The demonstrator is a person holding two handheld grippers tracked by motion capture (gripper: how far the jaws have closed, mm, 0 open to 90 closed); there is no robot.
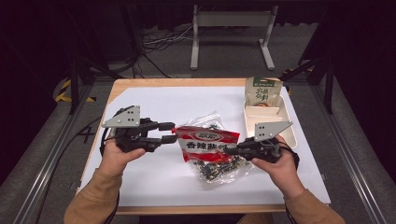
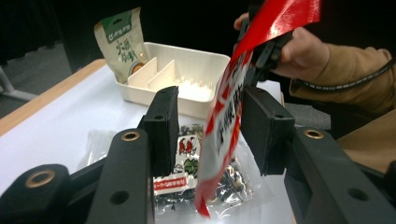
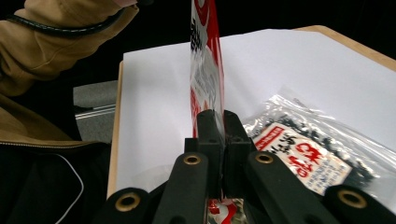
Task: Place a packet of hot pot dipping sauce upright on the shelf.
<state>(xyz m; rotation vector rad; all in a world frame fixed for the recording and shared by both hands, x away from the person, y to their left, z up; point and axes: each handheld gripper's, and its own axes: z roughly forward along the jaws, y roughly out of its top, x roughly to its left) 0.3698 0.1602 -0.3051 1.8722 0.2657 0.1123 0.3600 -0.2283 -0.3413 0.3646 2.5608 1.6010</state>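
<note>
- Centrally, high view: red snack bag (image 1: 208,141) held off the white sheet (image 1: 154,184), gripped at its 3 o'clock edge by the right gripper (image 1: 232,150), jaws pinched tight on the foil.
- Left gripper (image 1: 169,132): at the bag's 9 o'clock end, jaws part-way apart; left gripper view shows the bag (image 2: 223,126) hanging edge-on betw. the pads, not pressed.
- Right gripper view: bag (image 3: 207,70) rises upright from the closed jaws.
- Clear pouch of dark seeds (image 1: 219,168): flat on the sheet under the bag, toward 5 o'clock.
- Cream divider tray (image 1: 289,135): at 2 o'clock, w/ green packet (image 1: 263,91) standing in its far end.
</note>
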